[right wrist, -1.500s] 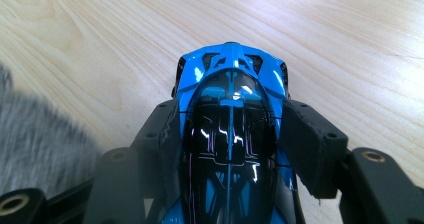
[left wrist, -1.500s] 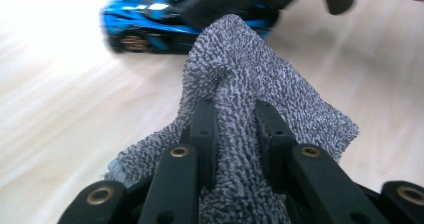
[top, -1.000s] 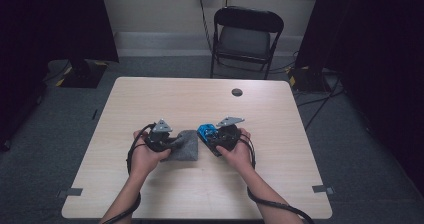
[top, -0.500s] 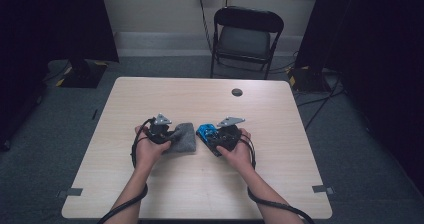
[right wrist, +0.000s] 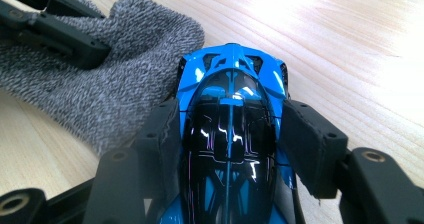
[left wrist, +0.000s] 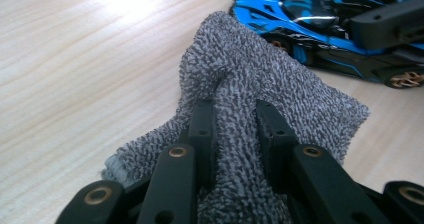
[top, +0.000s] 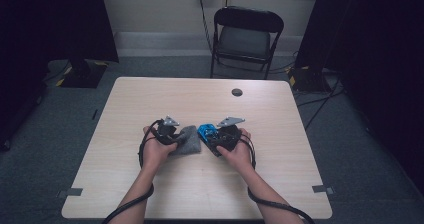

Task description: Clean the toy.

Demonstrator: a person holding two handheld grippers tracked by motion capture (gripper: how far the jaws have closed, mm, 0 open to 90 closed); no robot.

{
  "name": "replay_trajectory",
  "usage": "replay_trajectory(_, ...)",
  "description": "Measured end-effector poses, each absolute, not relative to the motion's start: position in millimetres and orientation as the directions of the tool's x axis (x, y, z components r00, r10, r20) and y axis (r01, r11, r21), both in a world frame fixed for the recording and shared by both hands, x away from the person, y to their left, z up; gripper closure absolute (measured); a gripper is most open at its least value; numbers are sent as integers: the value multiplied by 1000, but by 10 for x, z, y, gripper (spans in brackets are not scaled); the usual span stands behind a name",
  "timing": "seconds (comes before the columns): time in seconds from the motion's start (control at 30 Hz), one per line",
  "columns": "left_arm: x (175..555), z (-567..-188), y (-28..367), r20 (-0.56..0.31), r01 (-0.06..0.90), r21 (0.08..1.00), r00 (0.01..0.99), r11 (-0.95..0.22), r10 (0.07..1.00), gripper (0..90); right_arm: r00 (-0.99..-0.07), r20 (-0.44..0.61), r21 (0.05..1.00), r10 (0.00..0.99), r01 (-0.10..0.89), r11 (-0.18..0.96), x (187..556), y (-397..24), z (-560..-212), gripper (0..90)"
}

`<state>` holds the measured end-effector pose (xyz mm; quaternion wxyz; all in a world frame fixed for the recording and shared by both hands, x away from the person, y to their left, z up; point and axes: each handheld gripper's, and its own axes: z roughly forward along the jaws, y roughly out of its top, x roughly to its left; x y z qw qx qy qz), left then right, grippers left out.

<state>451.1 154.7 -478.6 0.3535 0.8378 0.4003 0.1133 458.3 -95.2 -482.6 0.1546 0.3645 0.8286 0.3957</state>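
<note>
Two tongs grip: left [left wrist: 234,119] cloth [left wrist: 260,79], right [right wrist: 227,134] car [right wrist: 230,114].

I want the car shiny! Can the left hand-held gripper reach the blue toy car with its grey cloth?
Probably yes. The left hand-held gripper pinches the grey cloth, whose far edge lies right beside the blue toy car. Nothing lies between them; the right hand-held gripper clamps the car's sides.

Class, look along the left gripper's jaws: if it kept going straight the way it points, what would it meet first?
Probably the blue toy car. The left gripper is shut on the grey cloth, whose far edge lies close to the car; whether they touch is unclear.
</note>
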Motion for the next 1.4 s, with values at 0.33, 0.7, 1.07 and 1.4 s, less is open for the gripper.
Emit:
replay_trajectory(0.33,4345,-4806,1500,-114,572,697,684,-433,720,731,-684,32,766,728,485,422,4583,-946,-4822,419)
replay_trajectory(0.7,4160,-4804,1366,-116,550,698,719,-459,685,731,-682,29,763,731,487,425,4578,-940,-4817,419)
replay_trajectory(1.07,3994,-4809,1219,-130,522,701,763,-485,633,731,-684,25,762,729,485,429,4584,-936,-4816,419)
replay_trajectory(1.4,3882,-4801,1107,-123,495,697,795,-519,594,732,-685,24,760,728,486,432,4587,-934,-4812,418)
